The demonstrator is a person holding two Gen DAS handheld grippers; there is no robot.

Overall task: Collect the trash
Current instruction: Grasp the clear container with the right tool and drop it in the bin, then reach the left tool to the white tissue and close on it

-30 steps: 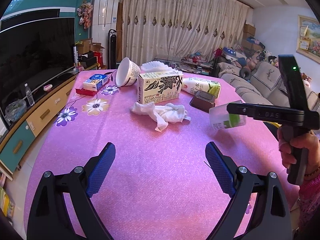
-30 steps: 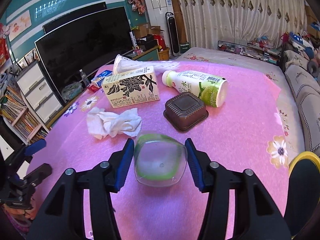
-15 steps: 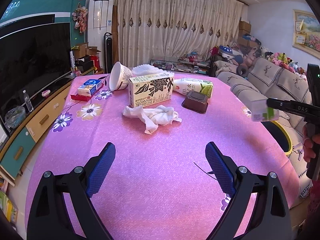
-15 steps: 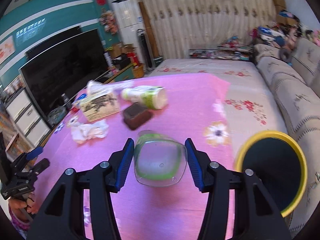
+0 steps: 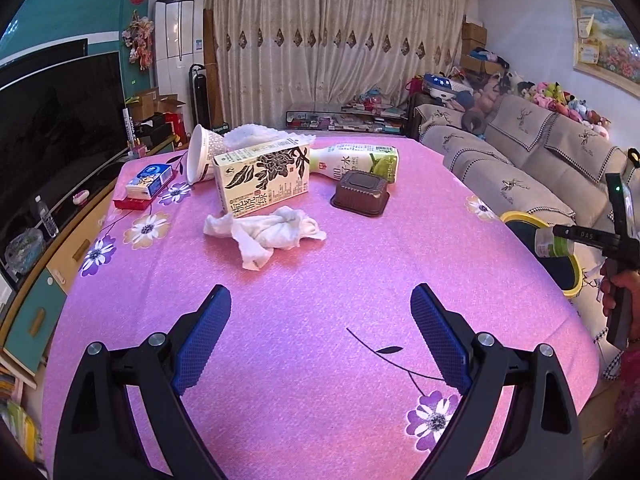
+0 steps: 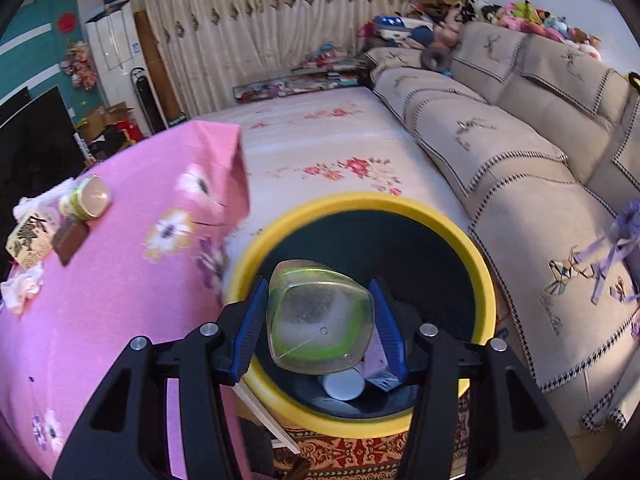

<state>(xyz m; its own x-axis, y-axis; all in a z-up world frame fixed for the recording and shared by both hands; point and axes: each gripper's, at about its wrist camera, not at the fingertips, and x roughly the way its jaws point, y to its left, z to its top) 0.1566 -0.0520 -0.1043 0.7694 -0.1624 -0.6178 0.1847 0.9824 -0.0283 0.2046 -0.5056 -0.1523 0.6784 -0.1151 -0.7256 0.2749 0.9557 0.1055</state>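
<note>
Our right gripper (image 6: pixel 320 330) is clamping a clear plastic cup (image 6: pixel 320 320) with a green band, both blue pads pressing on its sides, and we are holding it over the mouth of the yellow-rimmed bin (image 6: pixel 484 280) that is standing on the floor between the table and the sofa (image 6: pixel 500 148). The cup's long axis is running along the gripper's fingers, its base facing back toward the wrist camera and its open end pointing away and downward into the dark inside of the bin. Below it, in the bin, a white round lid (image 6: pixel 343 385) and a pale purple carton (image 6: pixel 378 360) are lying. From the left wrist view, the same cup (image 5: pixel 554 242) is showing small at the far right, lying roughly level in the right gripper (image 5: pixel 560 240) above the bin (image 5: pixel 520 218), with a hand (image 5: pixel 620 292) gripping the handle. Our left gripper (image 5: pixel 320 336) is hovering with its jaws wide apart and nothing between them, above the pink flowered tablecloth (image 5: pixel 320 280). On the cloth we are seeing a crumpled white tissue (image 5: pixel 268 232), a tea carton (image 5: pixel 262 178) lying on its long side, a brown plastic tray (image 5: pixel 362 192), a white-and-green bottle (image 5: pixel 356 162) lying flat, and a tipped paper bowl (image 5: pixel 200 156).
</note>
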